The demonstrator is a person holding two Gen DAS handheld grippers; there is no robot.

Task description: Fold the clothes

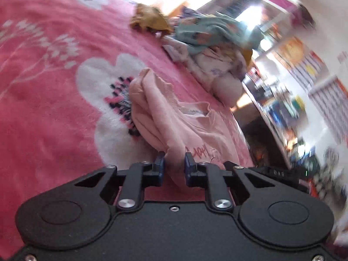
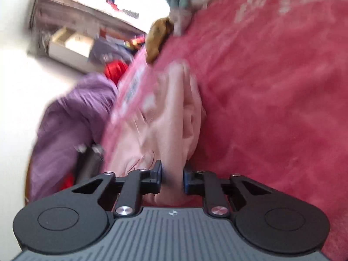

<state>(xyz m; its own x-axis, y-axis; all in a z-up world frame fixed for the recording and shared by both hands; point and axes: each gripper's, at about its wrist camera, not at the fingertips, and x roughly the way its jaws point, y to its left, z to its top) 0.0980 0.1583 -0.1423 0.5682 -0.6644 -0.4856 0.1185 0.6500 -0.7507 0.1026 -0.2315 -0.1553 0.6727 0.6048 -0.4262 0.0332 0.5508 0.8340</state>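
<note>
Covering the whole work surface is a pink blanket (image 1: 43, 108) with white flowers.

Left wrist view: I see the left gripper (image 1: 174, 162) at 6 o'clock, its blue pads nearly together and pinching a fold of the pale pink shirt (image 1: 174, 121). That shirt lies bunched on the blanket from centre toward 4 o'clock. A pile of clothes (image 1: 208, 43) sits at 1 o'clock, well apart from the shirt, with a mustard cloth (image 1: 150, 19) at its 12 o'clock end. Blurred shelves (image 1: 293, 100) fill 3 o'clock.

Right wrist view: I see the right gripper (image 2: 173, 175) at 6 o'clock, likewise almost closed and clamping a fold of the same pale pink shirt (image 2: 171, 113), which runs up toward 12 o'clock. A purple garment (image 2: 71, 119) lies at 9 o'clock.
</note>
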